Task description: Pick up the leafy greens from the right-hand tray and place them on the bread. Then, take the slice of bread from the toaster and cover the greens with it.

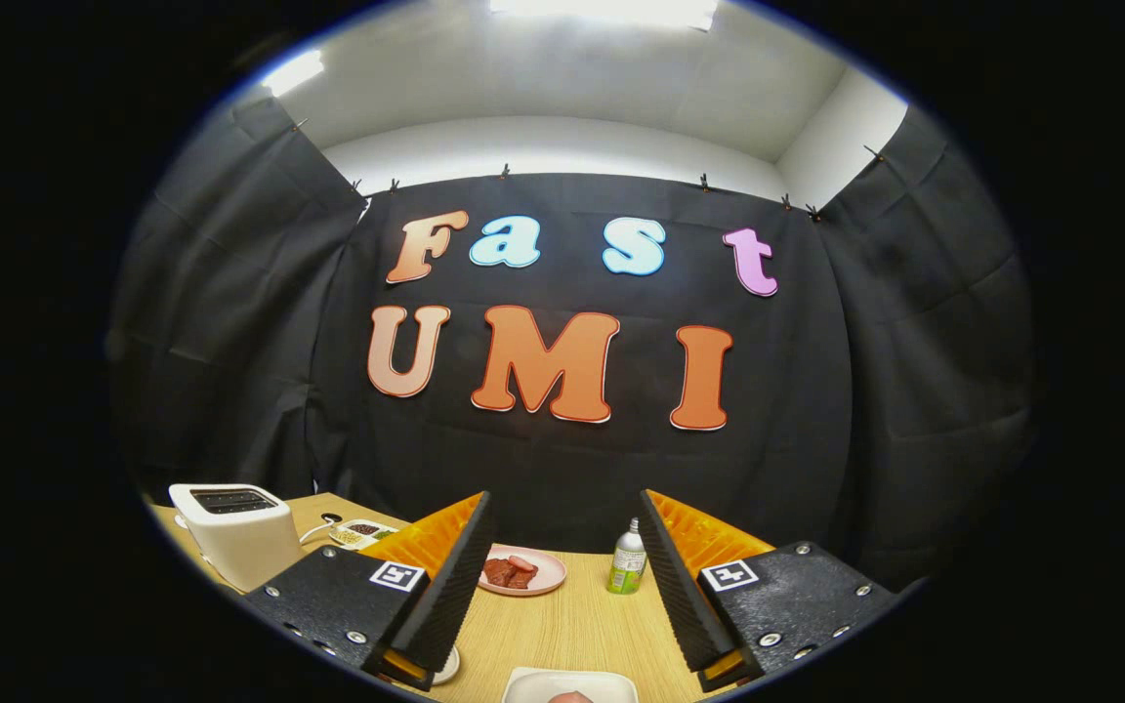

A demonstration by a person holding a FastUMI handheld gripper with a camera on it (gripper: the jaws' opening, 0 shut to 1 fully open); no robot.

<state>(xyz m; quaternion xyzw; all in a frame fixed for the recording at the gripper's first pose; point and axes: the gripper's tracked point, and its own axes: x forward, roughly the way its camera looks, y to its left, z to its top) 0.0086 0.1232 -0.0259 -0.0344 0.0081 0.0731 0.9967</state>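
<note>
Wooden table lies under the tongs, which are wide apart and hold nothing. No greens can be seen; the toaster stands off to their left, and a white tray sits low between them

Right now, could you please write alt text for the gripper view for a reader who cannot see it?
The open gripper hangs empty above a light wooden table. Beyond its fingers stand a pink plate of reddish meat slices and a small green-labelled bottle; a white toaster stands to the left, and a white tray lies between the fingers.
</note>
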